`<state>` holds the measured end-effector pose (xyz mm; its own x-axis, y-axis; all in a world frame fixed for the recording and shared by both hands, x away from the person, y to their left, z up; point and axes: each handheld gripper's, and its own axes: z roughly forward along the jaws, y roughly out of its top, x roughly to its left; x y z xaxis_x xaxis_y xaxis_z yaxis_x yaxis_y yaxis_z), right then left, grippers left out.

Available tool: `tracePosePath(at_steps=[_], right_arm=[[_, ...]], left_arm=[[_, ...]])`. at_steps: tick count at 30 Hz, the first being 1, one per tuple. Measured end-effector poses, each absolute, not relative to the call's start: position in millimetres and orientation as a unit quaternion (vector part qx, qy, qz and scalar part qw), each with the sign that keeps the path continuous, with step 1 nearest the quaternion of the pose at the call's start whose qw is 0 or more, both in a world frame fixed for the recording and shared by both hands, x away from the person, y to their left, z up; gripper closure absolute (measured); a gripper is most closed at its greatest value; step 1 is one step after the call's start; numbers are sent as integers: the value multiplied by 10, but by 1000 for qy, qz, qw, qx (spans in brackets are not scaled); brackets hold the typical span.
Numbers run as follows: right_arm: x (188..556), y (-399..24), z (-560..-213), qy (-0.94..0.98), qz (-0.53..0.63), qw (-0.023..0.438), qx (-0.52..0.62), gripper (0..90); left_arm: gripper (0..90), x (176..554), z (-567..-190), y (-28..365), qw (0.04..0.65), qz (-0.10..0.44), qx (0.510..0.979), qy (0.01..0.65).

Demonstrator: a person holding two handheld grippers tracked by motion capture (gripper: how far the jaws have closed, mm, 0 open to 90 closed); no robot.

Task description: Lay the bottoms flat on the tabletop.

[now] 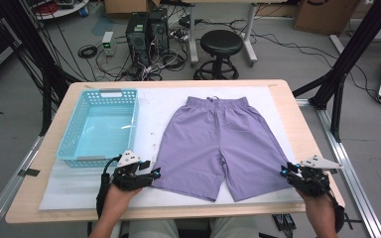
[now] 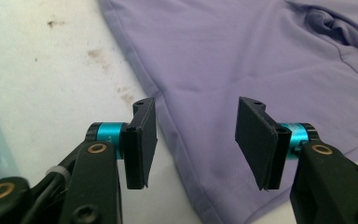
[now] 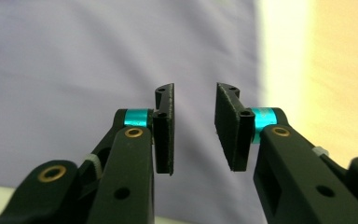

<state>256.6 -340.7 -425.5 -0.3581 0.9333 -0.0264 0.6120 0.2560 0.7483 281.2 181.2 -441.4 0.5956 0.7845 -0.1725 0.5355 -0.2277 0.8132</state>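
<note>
Lilac shorts [image 1: 218,144] lie flat on the white mat [image 1: 151,111], waistband at the far side and both legs toward me. My left gripper [image 1: 150,168] sits at the outer hem corner of the left leg. In the left gripper view that gripper [image 2: 198,105] stands open, with the shorts [image 2: 242,51] hem lying under the gap and the pads off the cloth. My right gripper [image 1: 288,169] hovers at the outer hem of the right leg. Seen in the right gripper view, the gripper [image 3: 194,91] is open by a narrow gap over the shorts [image 3: 74,60], holding nothing.
A light blue plastic basket [image 1: 110,92] stands on the mat left of the shorts. The wooden table [image 1: 300,124] shows bare at its right edge. Beyond the far edge are a black stool [image 1: 221,43], computer towers [image 1: 146,29] and floor cables.
</note>
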Motion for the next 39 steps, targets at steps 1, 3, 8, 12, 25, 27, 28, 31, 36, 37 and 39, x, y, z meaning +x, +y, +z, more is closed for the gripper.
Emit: tracePosePath(at_steps=[1, 3, 8, 12, 25, 27, 28, 31, 36, 37, 39], right_arm=[[2592, -3458, -4289, 755, 322, 243, 517, 712], [2650, -3491, -4356, 762, 302, 238, 520, 720], [2662, -3462, -4447, 781, 269, 250, 505, 900], [2577, -3486, -4377, 786, 233, 242, 519, 900], [2966, -3527, -4313, 774, 338, 216, 490, 697], [3107, -3458, -4351, 786, 322, 222, 479, 721], [3177, -3438, -4375, 790, 310, 226, 479, 728], [3323, -3448, -4446, 791, 296, 224, 487, 810], [3325, -3478, -4411, 795, 287, 210, 491, 900], [3300, -3490, -4397, 793, 281, 214, 496, 900], [3246, -3553, -4399, 789, 281, 215, 502, 900]], left_arm=[[479, 2821, -4406, 1802, 453, 138, 770, 427], [478, 2834, -4395, 1786, 458, 138, 768, 426], [477, 2870, -4387, 1775, 463, 137, 765, 426], [478, 2886, -4372, 1767, 468, 136, 762, 427], [454, 3135, -4263, 1609, 522, 176, 717, 427], [455, 3183, -4246, 1606, 528, 181, 707, 434], [455, 3208, -4234, 1602, 529, 181, 705, 437], [456, 3276, -4191, 1581, 529, 186, 701, 441], [459, 3359, -4158, 1548, 519, 185, 709, 440], [459, 3359, -4144, 1543, 520, 186, 709, 439], [459, 3357, -4119, 1551, 522, 184, 708, 439]])
